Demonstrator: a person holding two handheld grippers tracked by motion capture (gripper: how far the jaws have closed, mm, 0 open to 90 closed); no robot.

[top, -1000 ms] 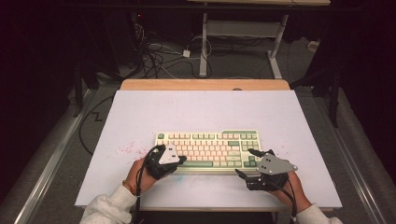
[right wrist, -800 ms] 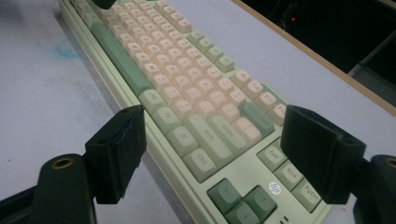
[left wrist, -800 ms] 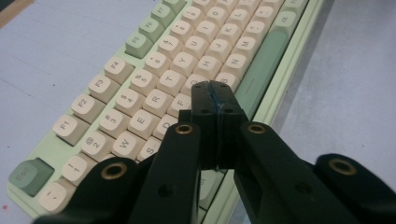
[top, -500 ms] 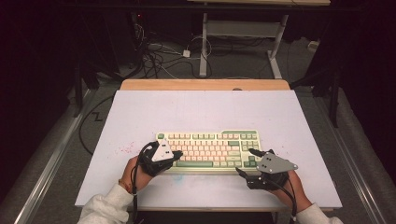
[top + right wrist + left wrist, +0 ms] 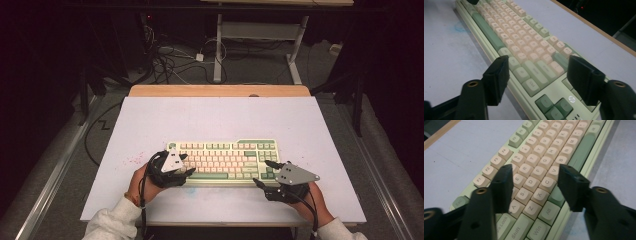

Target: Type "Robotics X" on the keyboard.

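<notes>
While both hands hover at the near edge of the bench, each view gives the following.

High view, keyboard: the cream and green keyboard [image 5: 223,161] lies flat on the near half of the white bench [image 5: 220,117], its long side across the view.
High view, left gripper: the left gripper [image 5: 186,164] sits over the keyboard's left end, held by the left hand [image 5: 141,181]; its jaws have just been opening and stand apart.
High view, right gripper: the right gripper [image 5: 263,172] is at the keyboard's near right corner, in the right hand [image 5: 316,200]; its jaws have just been closing a little, yet a gap remains between them.
High view, surroundings: a wooden strip [image 5: 220,90] edges the far side of the bench; beyond it cables [image 5: 172,60] sprawl on the floor beside a white desk frame [image 5: 260,35]. Faint pink marks [image 5: 131,161] stain the bench left of the keyboard.
Left gripper view, jaws: they are spread above the letter keys [image 5: 541,167], with nothing pinched between them; the near jaw hides some keys on the left.
Right gripper view, jaws: they straddle the keyboard's right end over the Ctrl key [image 5: 532,85] and arrow keys [image 5: 554,106], apart and pressing on nothing that I can see.
Right gripper view, surroundings: a faint blue smudge [image 5: 460,27] marks the bench beside the keyboard.
</notes>
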